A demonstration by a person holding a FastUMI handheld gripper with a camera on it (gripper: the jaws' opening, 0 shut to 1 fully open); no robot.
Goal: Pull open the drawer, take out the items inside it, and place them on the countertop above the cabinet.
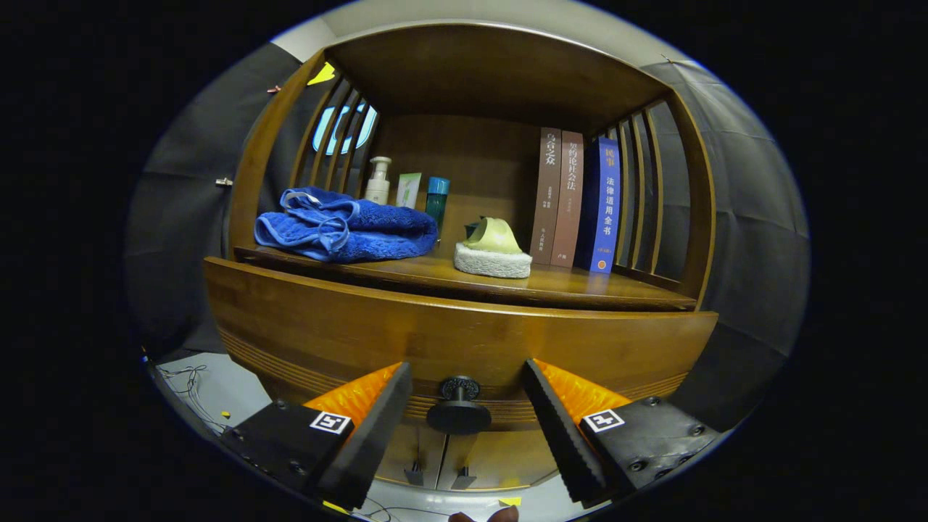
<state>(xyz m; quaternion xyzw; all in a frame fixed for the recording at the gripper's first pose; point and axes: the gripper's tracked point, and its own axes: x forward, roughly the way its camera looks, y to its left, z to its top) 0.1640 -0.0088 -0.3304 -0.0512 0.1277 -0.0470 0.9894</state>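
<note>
A wooden cabinet fills the view, with its drawer front (464, 337) shut or nearly so, running across just ahead of the fingers. The drawer's dark round knob (458, 413) sticks out between my two fingers, touching neither. My gripper (464, 377) is open, one finger on each side of the knob. Above the drawer lies the countertop shelf (580, 286). The inside of the drawer is hidden.
On the countertop sit a folded blue towel (348, 228), a pump bottle (378, 181), a small tube (408, 190), a teal bottle (436, 197), a green-topped sponge-like item (493, 250) and three upright books (576, 199). Slatted sides and a top board enclose the shelf.
</note>
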